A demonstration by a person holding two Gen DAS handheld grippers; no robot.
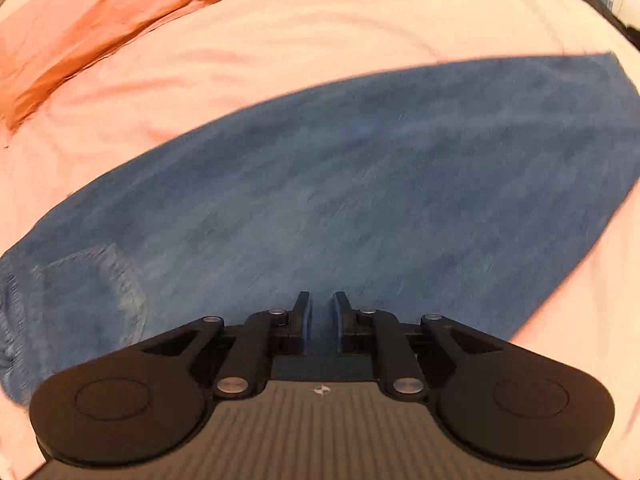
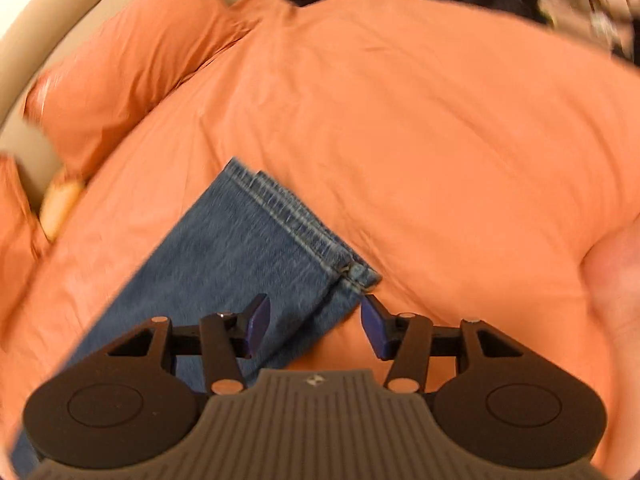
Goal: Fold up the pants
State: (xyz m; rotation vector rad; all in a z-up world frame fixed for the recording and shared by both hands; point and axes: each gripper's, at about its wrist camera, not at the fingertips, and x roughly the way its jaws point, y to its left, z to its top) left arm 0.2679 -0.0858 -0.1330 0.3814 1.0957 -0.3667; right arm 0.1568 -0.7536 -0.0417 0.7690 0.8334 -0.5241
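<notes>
On bedsheet (image 2: pixel 440 120) | jeans (image 1: pixel 340 184) flat | left tool (image 1: pixel 322 308) narrow | right tool (image 2: pixel 316 320) wide

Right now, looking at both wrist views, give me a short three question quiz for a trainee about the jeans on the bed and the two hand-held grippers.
1. True or false: the right hand-held gripper is open, with the jeans not yet clamped.
2. Multiple choice: which part of the jeans lies just ahead of the right hand-held gripper? A) waistband B) stitched leg hems C) back pocket
3. Fill in: in the left wrist view, the left hand-held gripper has its jaws nearly together over the jeans, and a ____ shows at lower left.

Key: 1 true; 2 B; 3 pocket. Whether the left jaws pinch denim cannot be told.
</notes>
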